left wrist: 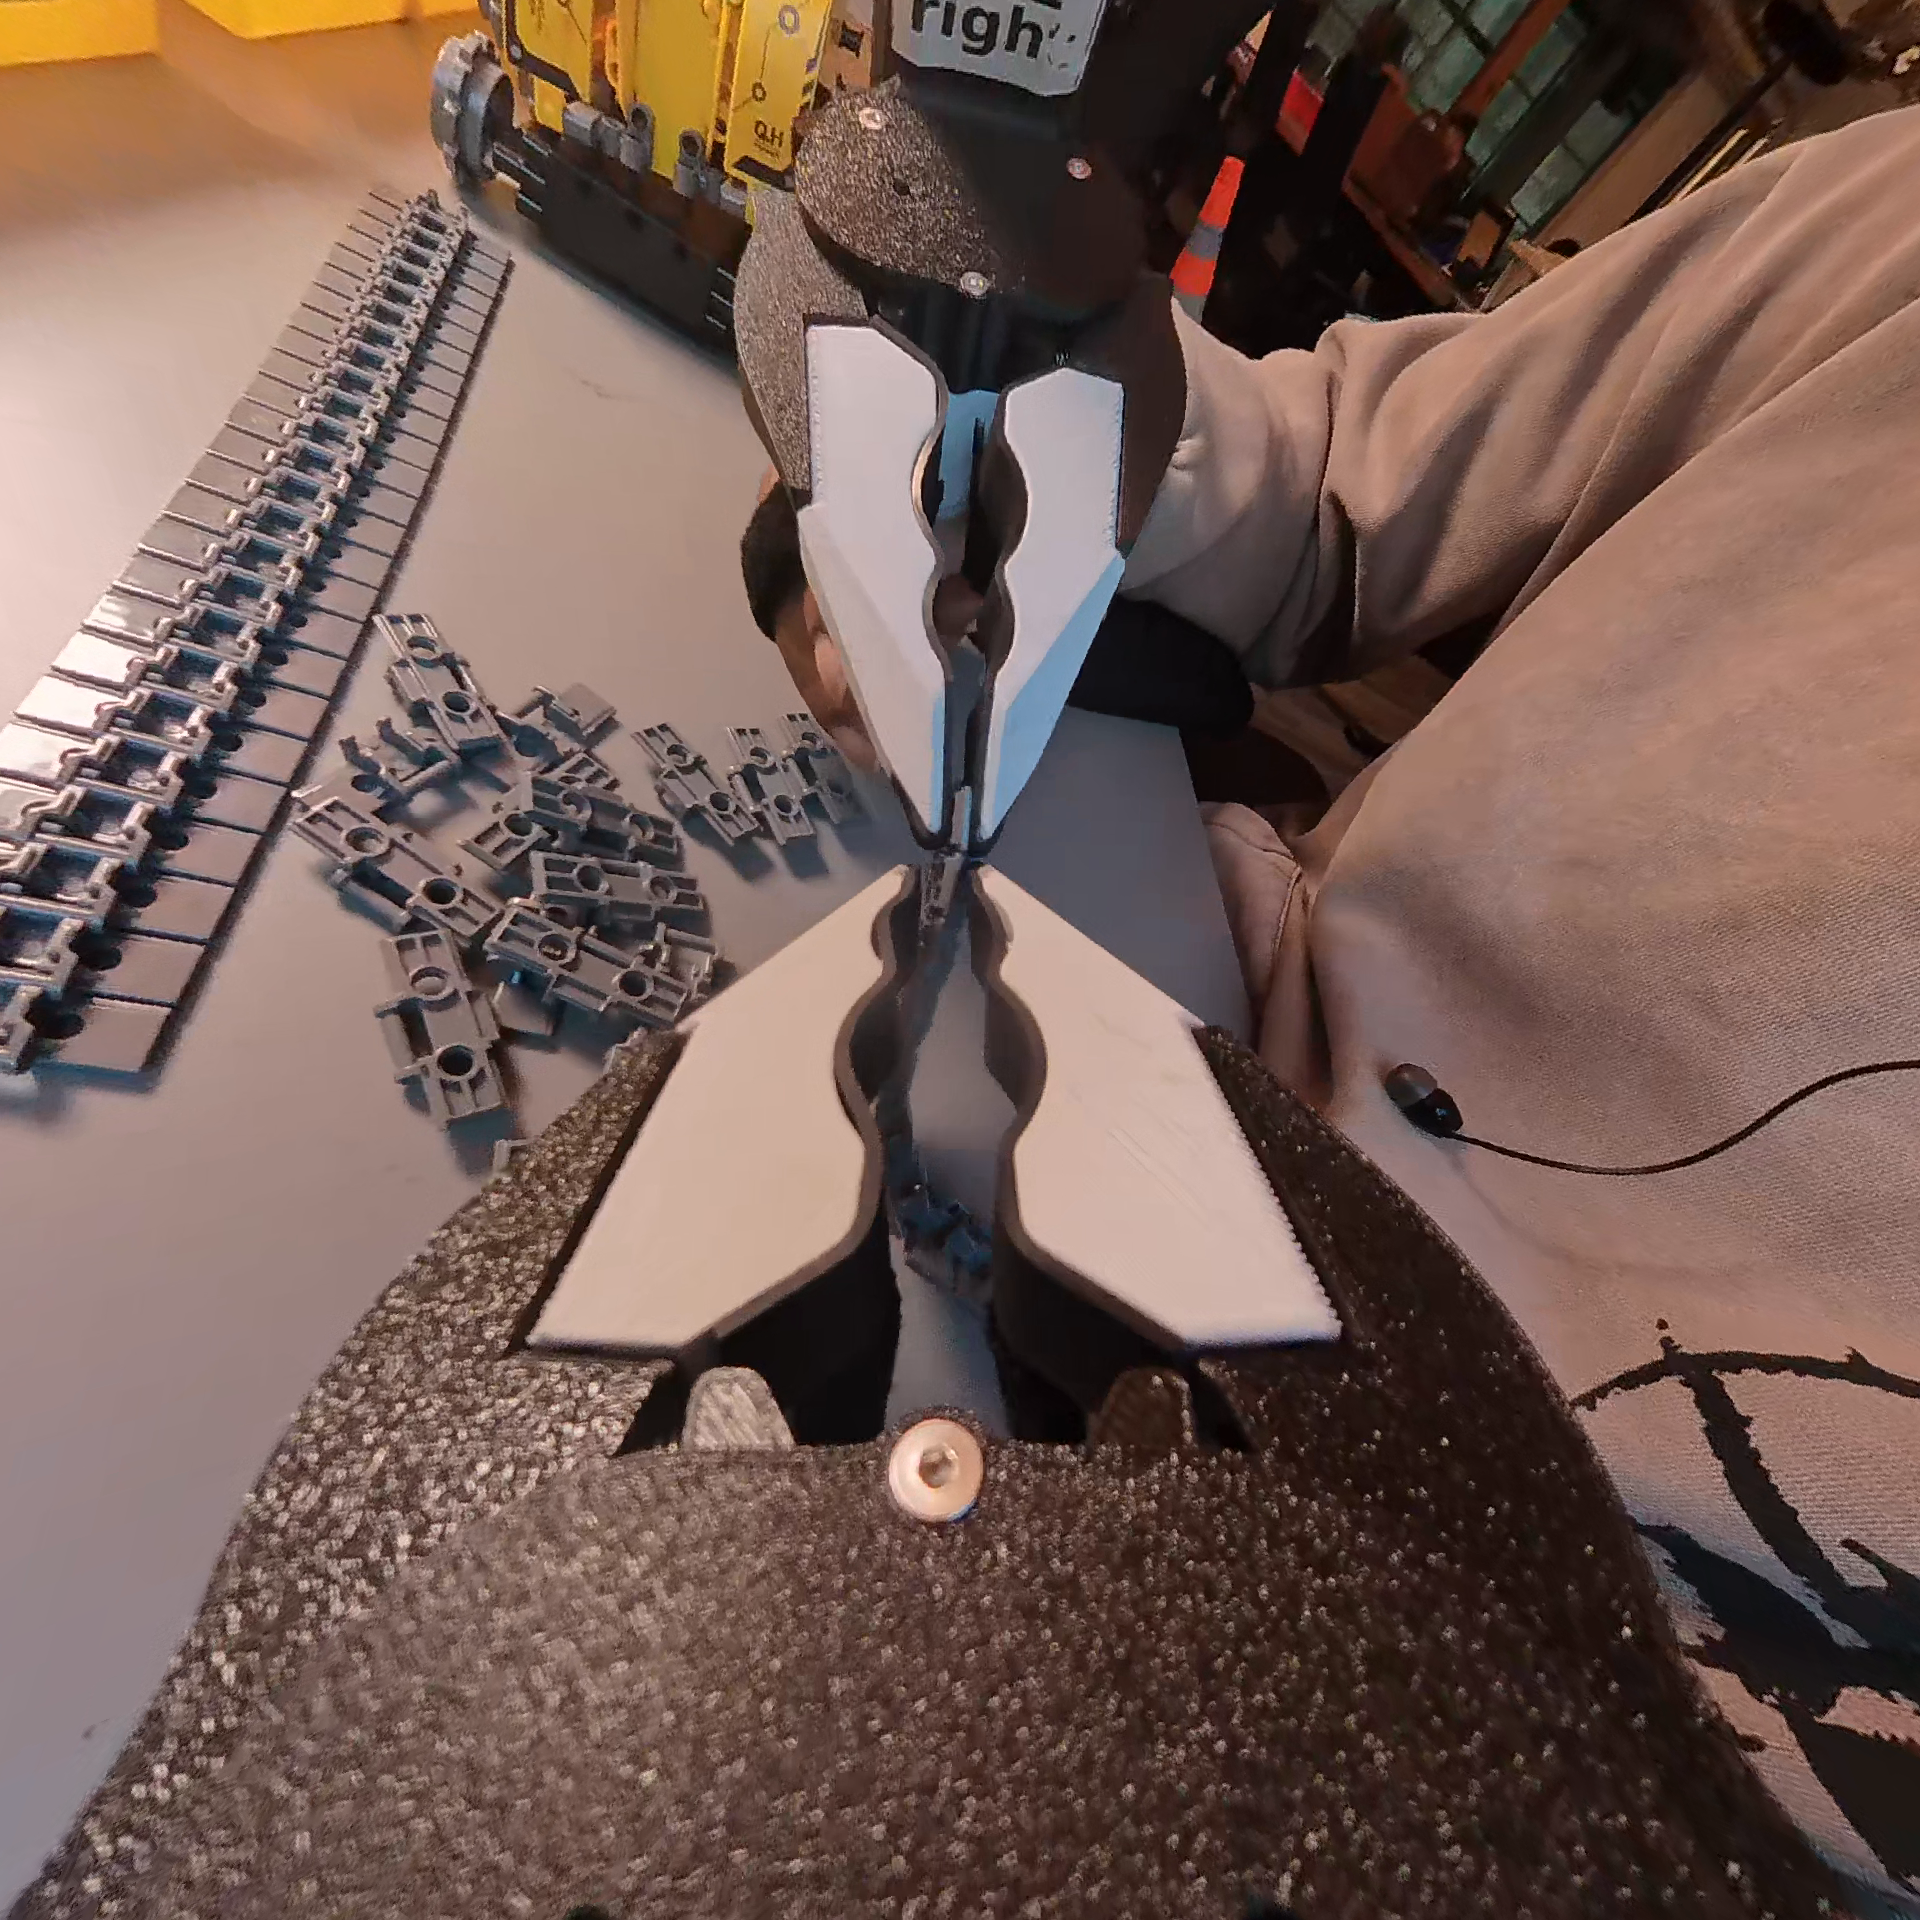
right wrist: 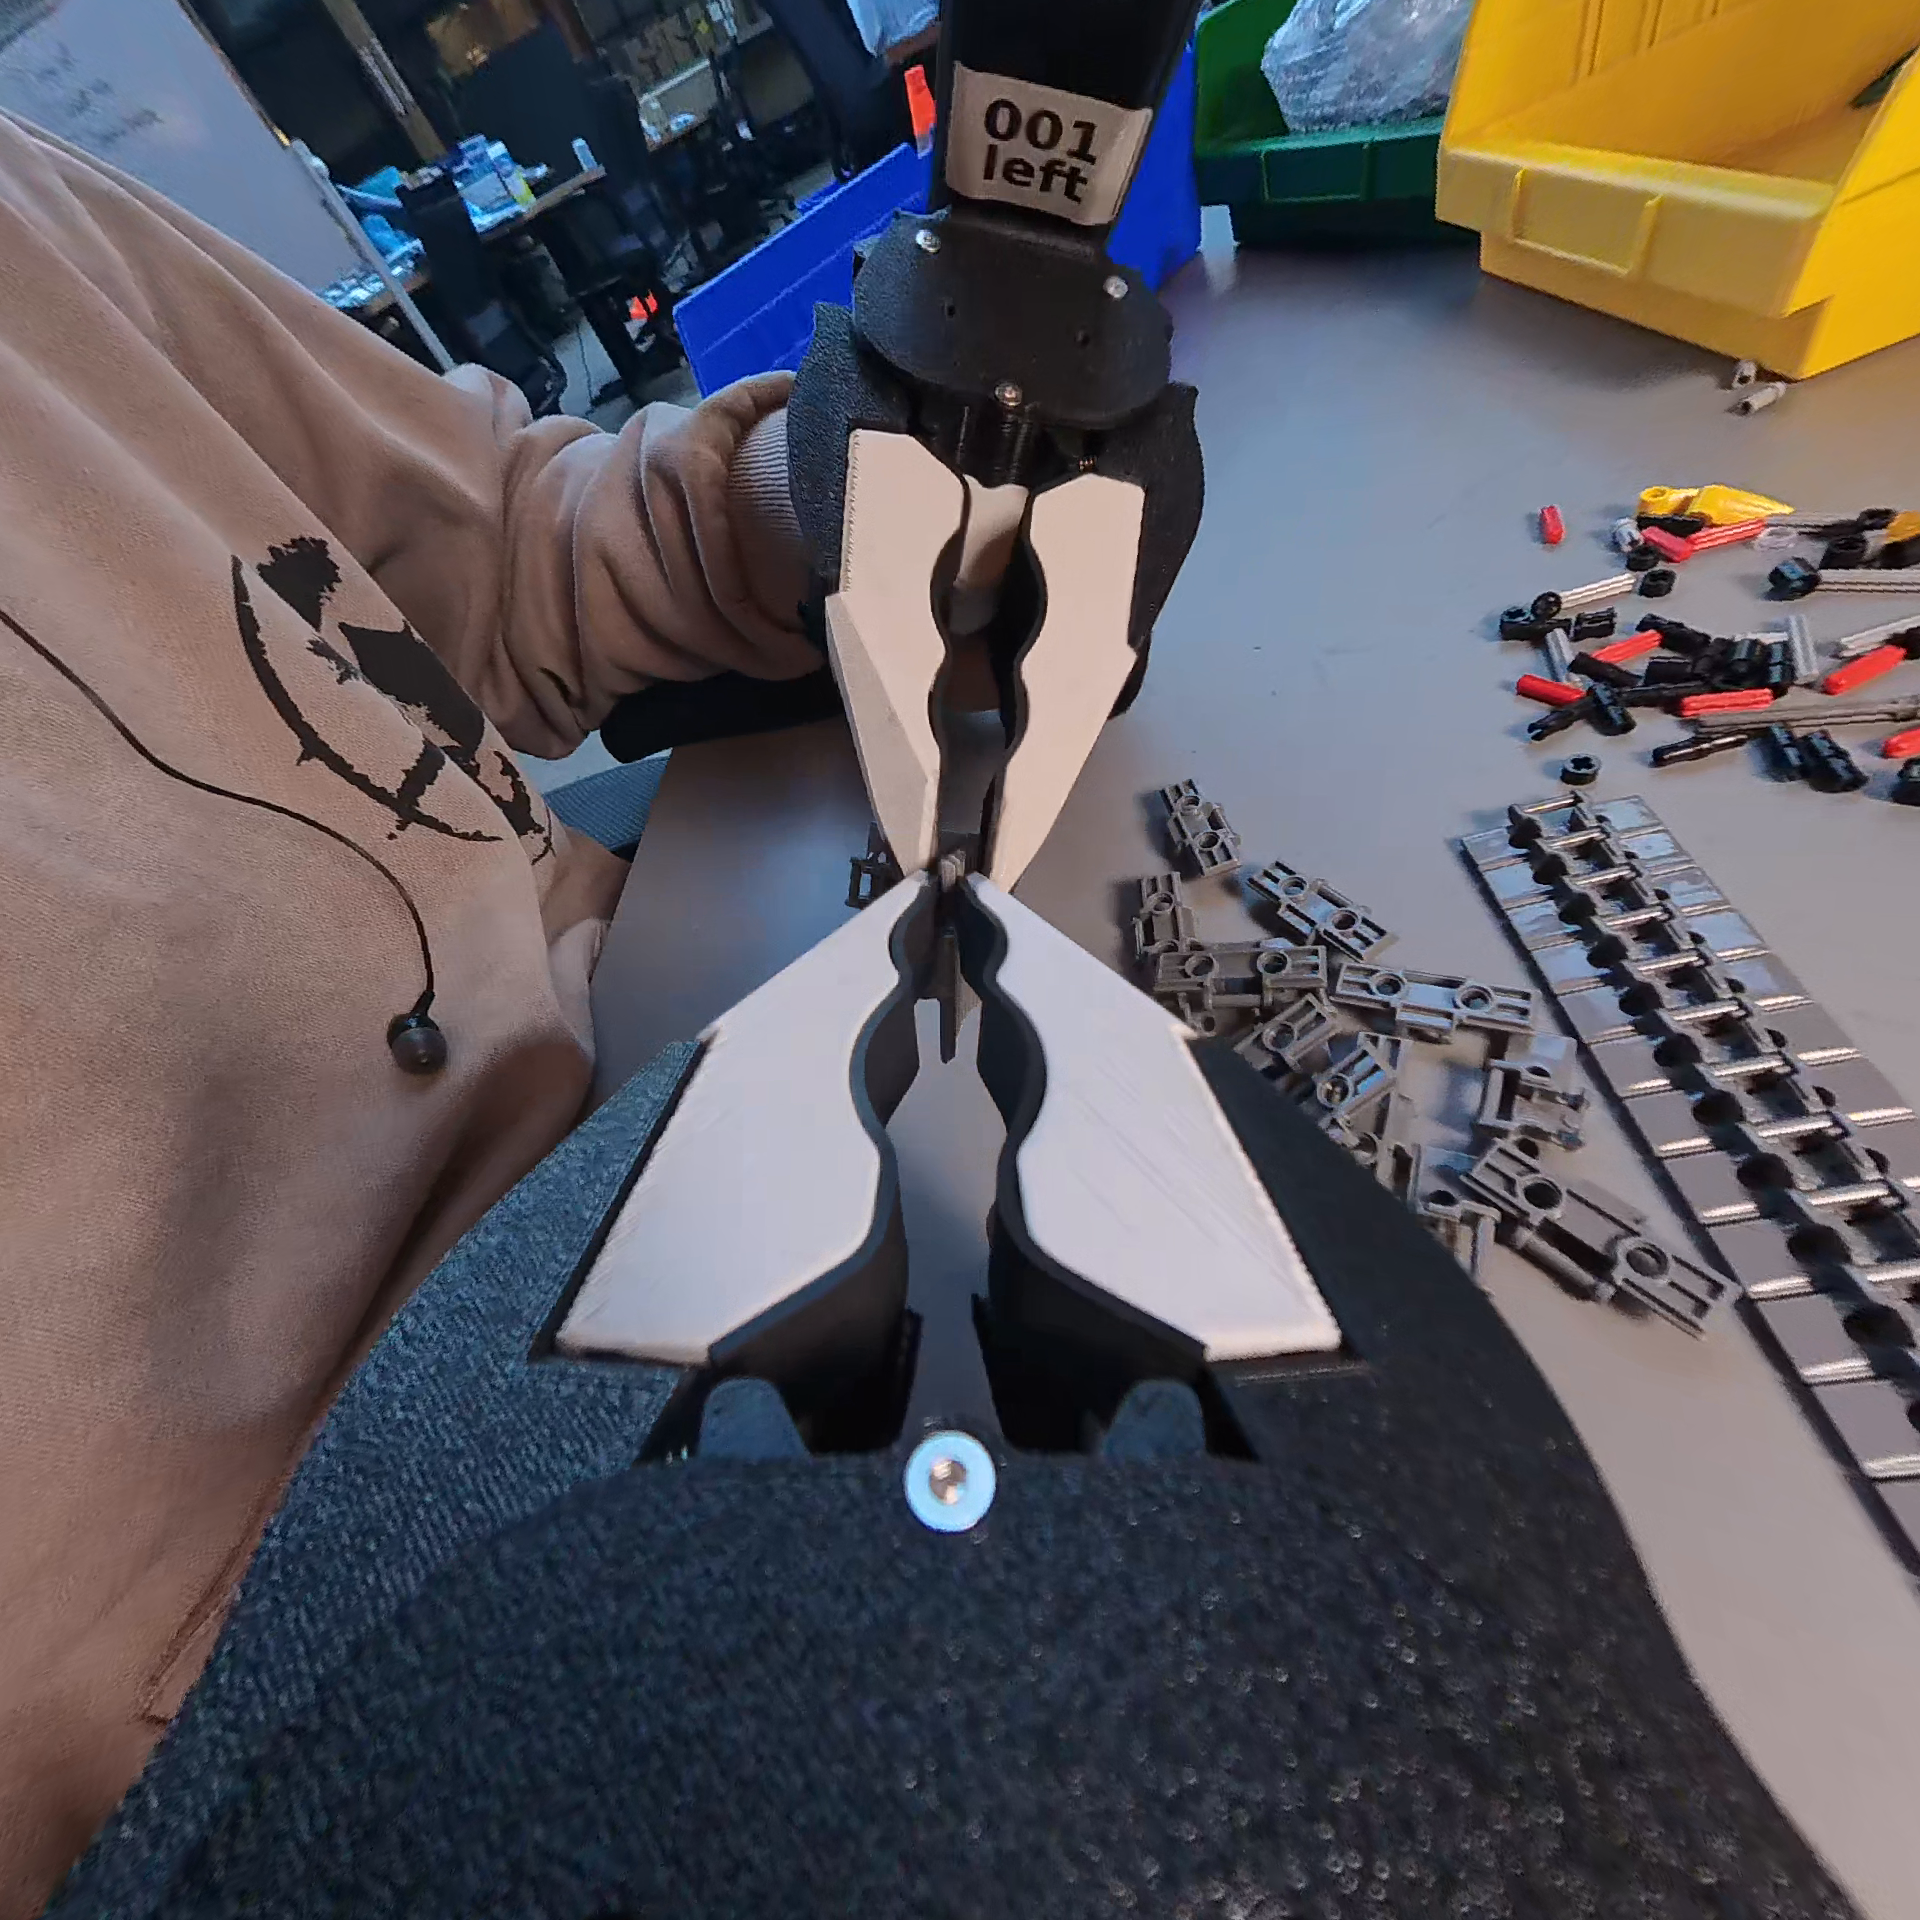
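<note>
grey worktable, cluttered workshop behind. left gripper and right gripper meet tip to tip at frame centre, each clamped on a small grey link, apparently to mate them; loose links lie centre-left.

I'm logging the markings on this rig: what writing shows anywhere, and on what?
White sticker on the right gripper: printed, not quoted here.
White label on the left gripper: printed, not quoted.
Yellow cards: small print, mostly blurred.
Whiteboard: too faint to read.
Hoodie: black graphic, no words.
Both grippers pinch a grey link, which is unmarked.
</note>
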The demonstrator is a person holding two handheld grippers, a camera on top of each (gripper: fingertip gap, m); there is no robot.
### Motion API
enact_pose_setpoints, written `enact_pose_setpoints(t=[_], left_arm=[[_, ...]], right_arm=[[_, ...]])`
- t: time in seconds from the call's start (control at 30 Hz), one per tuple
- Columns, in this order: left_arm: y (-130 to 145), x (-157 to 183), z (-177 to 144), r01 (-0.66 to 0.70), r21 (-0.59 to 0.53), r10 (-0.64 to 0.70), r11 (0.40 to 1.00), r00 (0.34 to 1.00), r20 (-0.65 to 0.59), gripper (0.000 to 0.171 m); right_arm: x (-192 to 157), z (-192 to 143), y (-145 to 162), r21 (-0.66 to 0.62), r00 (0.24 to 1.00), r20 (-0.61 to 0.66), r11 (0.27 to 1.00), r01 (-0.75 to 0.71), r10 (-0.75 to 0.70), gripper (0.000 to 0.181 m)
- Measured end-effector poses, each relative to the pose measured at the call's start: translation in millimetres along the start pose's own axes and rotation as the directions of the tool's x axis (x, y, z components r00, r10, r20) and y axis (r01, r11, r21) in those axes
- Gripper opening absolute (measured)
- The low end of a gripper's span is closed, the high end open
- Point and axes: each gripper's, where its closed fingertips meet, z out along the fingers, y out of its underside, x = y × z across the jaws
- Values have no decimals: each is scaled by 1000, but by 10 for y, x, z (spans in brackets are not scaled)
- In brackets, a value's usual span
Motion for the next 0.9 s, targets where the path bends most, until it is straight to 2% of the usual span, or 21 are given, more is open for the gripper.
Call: enact_pose_setpoints(t=[0.23,0.33,0.43,0.67,0.9], left_arm=[[-110,58,-17,44,61,-41,997,998,-48,2],[-143,74,-33,123,84,-114,989,988,-105,2],[-90,63,-23,183,71,-172,980,974,-146,2],[47,34,68,177,7,-175,984,978,-113,3],[133,3,148,120,-39,-122,992,991,-51,2]], right_arm=[[-26,-56,-84,57,1000,29,998,-3,1,1],[-64,-73,-141,78,989,-16,986,149,-148,0],[-73,-41,-102,36,960,-71,961,275,-272,0],[-113,4,55,-61,924,-77,926,372,-376,0],[-130,17,166,-117,914,-50,911,396,-403,0]])
